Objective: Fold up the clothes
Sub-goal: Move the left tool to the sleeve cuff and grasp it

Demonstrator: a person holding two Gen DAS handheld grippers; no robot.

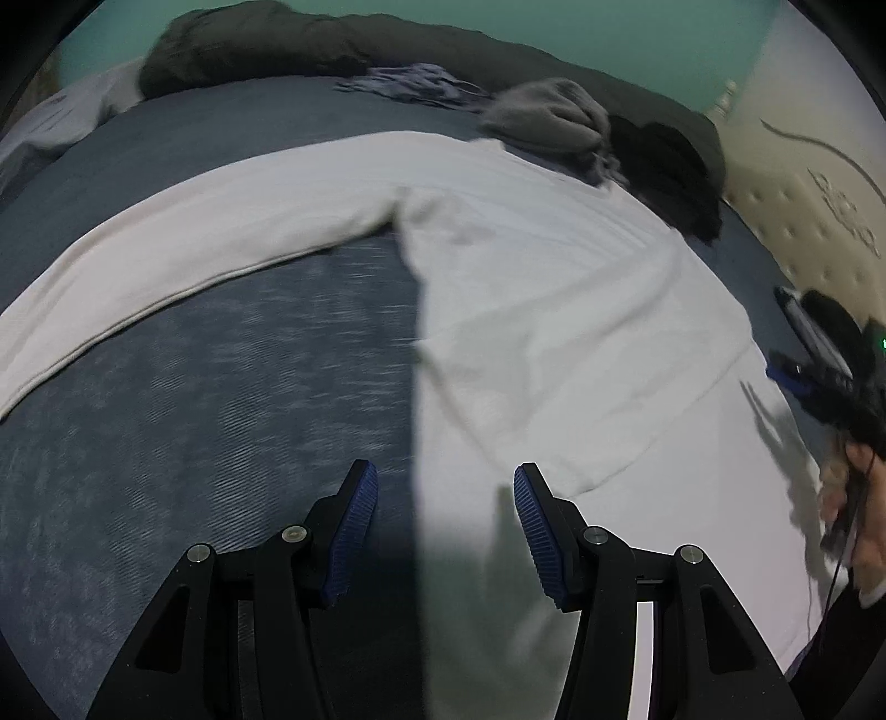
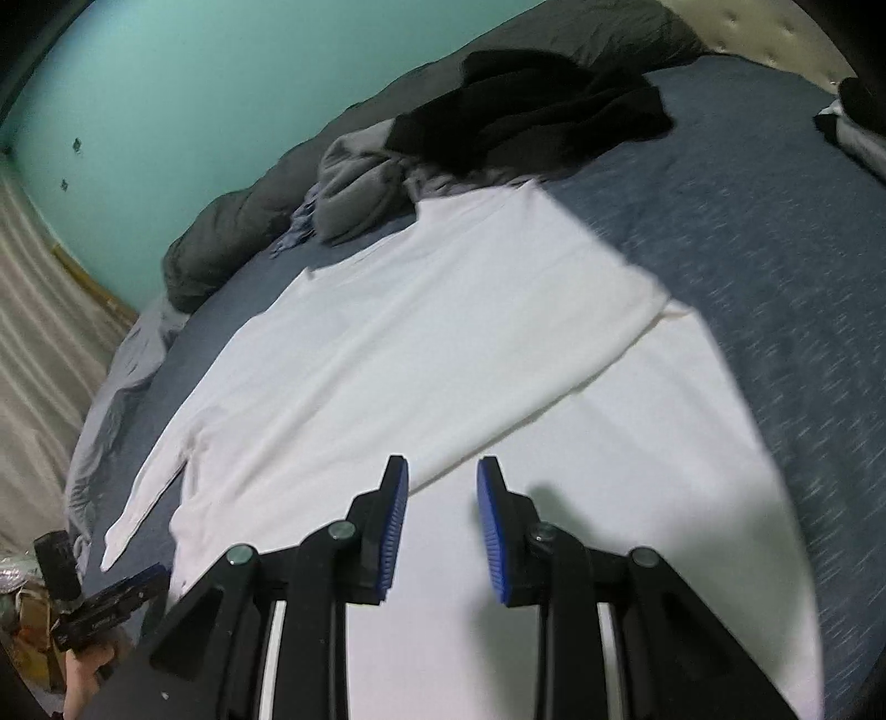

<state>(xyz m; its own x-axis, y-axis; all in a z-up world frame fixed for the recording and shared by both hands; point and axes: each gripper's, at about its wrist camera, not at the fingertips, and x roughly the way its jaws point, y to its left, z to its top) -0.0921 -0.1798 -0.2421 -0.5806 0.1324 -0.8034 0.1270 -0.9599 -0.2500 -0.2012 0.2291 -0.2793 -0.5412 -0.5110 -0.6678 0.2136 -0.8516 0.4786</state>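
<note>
A white long-sleeved shirt (image 1: 554, 310) lies spread flat on the blue bed cover (image 1: 194, 399). One sleeve is folded across the body; the other stretches out to the left. My left gripper (image 1: 446, 515) is open and empty, hovering over the shirt's left side edge. The shirt also shows in the right wrist view (image 2: 443, 360). My right gripper (image 2: 443, 498) is open and empty above the shirt's near part. The right gripper appears in the left wrist view (image 1: 819, 365) at the far right, and the left gripper appears in the right wrist view (image 2: 105, 609) at the lower left.
A grey garment (image 2: 360, 194), a black garment (image 2: 542, 116) and a bluish piece (image 1: 415, 86) lie piled at the far side of the bed. A dark green duvet (image 1: 266, 44) runs along the teal wall. A cream headboard (image 1: 819, 183) stands right.
</note>
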